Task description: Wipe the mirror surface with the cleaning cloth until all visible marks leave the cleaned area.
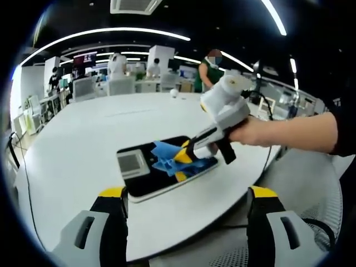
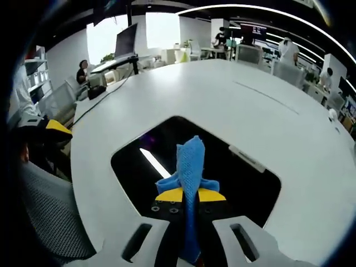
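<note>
- The right gripper (image 1: 186, 157), white with yellow-tipped black fingers (image 2: 169, 195), is clenched on a crumpled blue cleaning cloth (image 2: 189, 167); in the right gripper view the cloth runs up from between the fingers and its folded end lies on the glass just ahead of them.
- A flat rectangular mirror with a dark reflecting face and white rim (image 1: 146, 183) lies on the wide white round worktop (image 1: 83, 139); in the left gripper view the right gripper's fingertips and the cloth (image 1: 167, 156) press on the mirror's middle.
- In the right gripper view the mirror (image 2: 133, 161) spreads out directly ahead of the fingers, with a bright reflected streak to the left of the cloth.
- A person's hand (image 1: 258, 133) grips the right gripper's handle, beyond the left gripper's right finger.
- The left gripper (image 1: 186, 222) hovers near the mirror's close edge, its fingers released and wide apart, holding nothing.
</note>
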